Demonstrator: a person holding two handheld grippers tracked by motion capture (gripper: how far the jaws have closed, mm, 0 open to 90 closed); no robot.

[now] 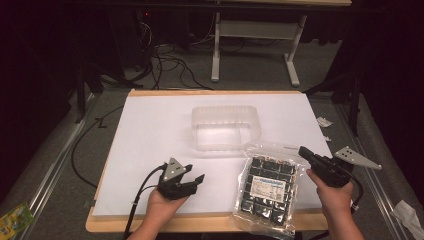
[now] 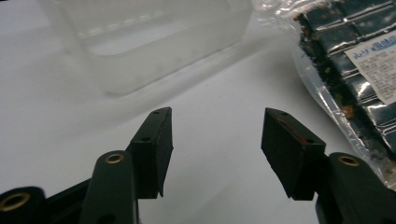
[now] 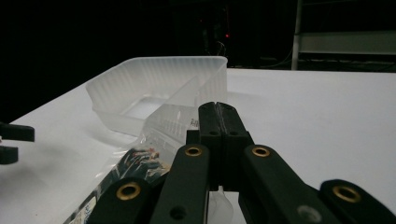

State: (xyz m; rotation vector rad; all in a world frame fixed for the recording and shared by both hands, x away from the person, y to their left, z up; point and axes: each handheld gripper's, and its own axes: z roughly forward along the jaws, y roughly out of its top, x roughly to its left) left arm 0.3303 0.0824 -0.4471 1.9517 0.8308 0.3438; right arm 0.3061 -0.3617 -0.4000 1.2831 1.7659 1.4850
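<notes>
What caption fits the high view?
Right gripper pinches the snack bag's corner; open left gripper waits near clear tub.

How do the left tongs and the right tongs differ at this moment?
The left tongs stand open with nothing between the jaws; the right tongs are shut on the edge of the clear plastic bag of dark foil-wrapped packets. The left tongs hang over the bare white table sheet, apart from the bag; the right tongs lift one corner of it. Both are black and hand-held.

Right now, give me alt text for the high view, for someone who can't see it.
A person's two hands each hold a black tool over a white table: left tool open, right tool shut on a clear bag of dark packets. An empty clear tub sits beyond.
</notes>
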